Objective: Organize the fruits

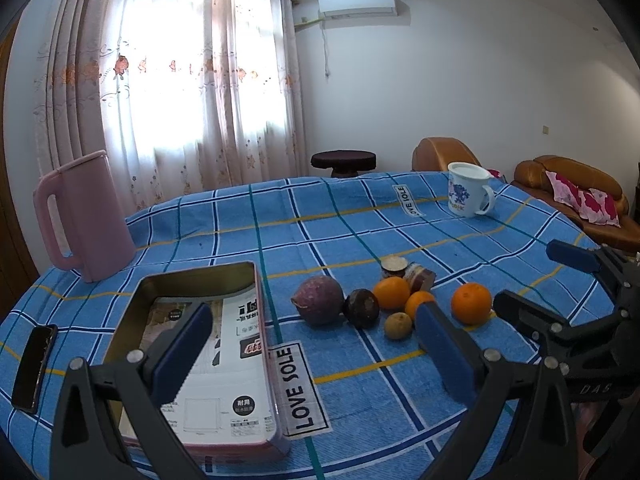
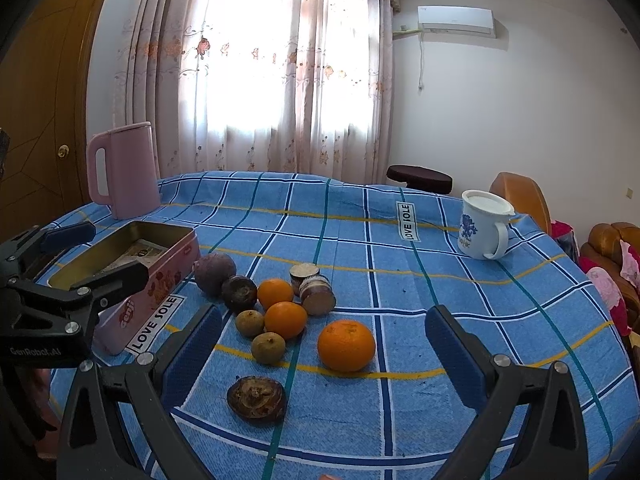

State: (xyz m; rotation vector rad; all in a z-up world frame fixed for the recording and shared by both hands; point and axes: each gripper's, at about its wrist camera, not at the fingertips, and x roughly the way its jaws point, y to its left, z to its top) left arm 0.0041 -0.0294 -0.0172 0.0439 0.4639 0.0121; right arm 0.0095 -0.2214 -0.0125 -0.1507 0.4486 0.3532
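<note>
Broadly, everything rests on the table point(image 2: 500, 292) under its blue checked cloth, and the coming move turns on which gripper sits closer to the fruit. Largest of the task's things is the pink tin point(image 2: 132, 276), open-topped and lined with printed paper, lying toward the table's left edge with its long axis running from the near edge away toward the window side. Directly over it hangs the left gripper point(image 1: 312, 356), jaws spread wide and holding nothing. Right of the tin, around the table's middle, the fruit huddles: a purple round fruit point(image 2: 215, 273), three oranges, of which the nearest orange point(image 2: 346, 345) stands a little apart toward the near edge, then two small brown-green fruits, and a dark wrinkled fruit point(image 2: 256, 399) closest of all.

That last one and the nearest orange lie straight ahead between the fingers of the right gripper point(image 2: 324, 360), also agape and empty. By my judgement the right hand is nearer the fruit and the left nearer the tin, so a pick by the right, carried leftward, seems the natural course.
</note>
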